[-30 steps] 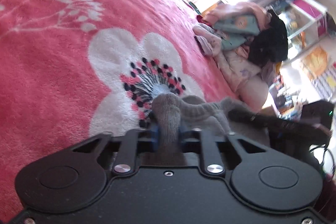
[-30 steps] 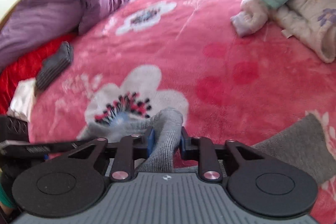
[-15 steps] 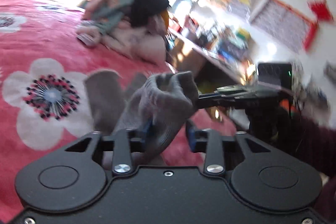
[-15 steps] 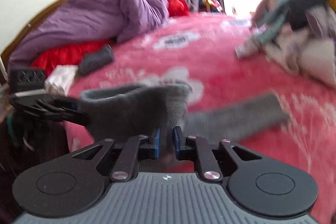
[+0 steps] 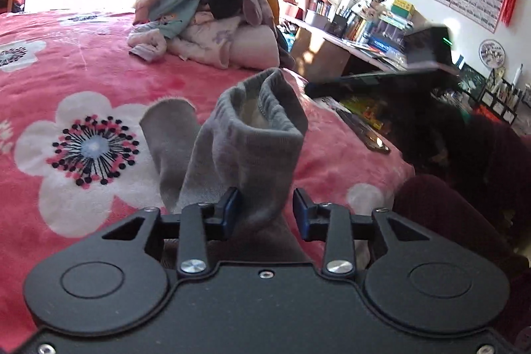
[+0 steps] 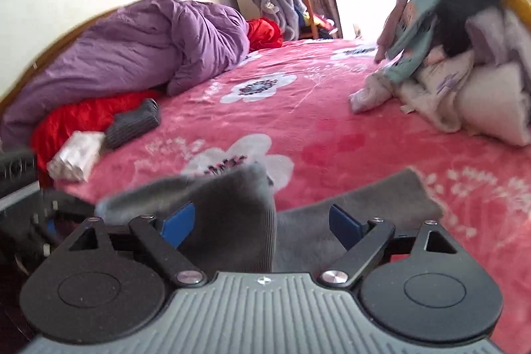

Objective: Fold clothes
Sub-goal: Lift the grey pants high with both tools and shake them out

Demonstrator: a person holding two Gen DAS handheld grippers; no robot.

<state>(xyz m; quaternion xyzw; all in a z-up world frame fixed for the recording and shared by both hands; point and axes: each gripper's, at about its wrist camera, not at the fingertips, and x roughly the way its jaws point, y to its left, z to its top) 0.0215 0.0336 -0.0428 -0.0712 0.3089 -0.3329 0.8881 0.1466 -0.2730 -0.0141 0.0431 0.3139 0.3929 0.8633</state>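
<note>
The grey sock stands cuff-up over the pink flowered bed, its lower part between the jaws of the left gripper, which have just been closing. A gap shows at the right pad, so that grip looks loose. The right gripper has just been opening wide, with sock fabric loose between its pads. Best to pinch the cuff firmly before folding. A second sock lies flat nearby.

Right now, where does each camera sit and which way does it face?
Left wrist: behind the left gripper, facing the grey sock, clothes pile, cluttered desk.
Right wrist: behind the right gripper, jaws just opened, facing the purple quilt.
Shared: the sock, the pile, the pink blanket; each shows the other gripper.
</note>
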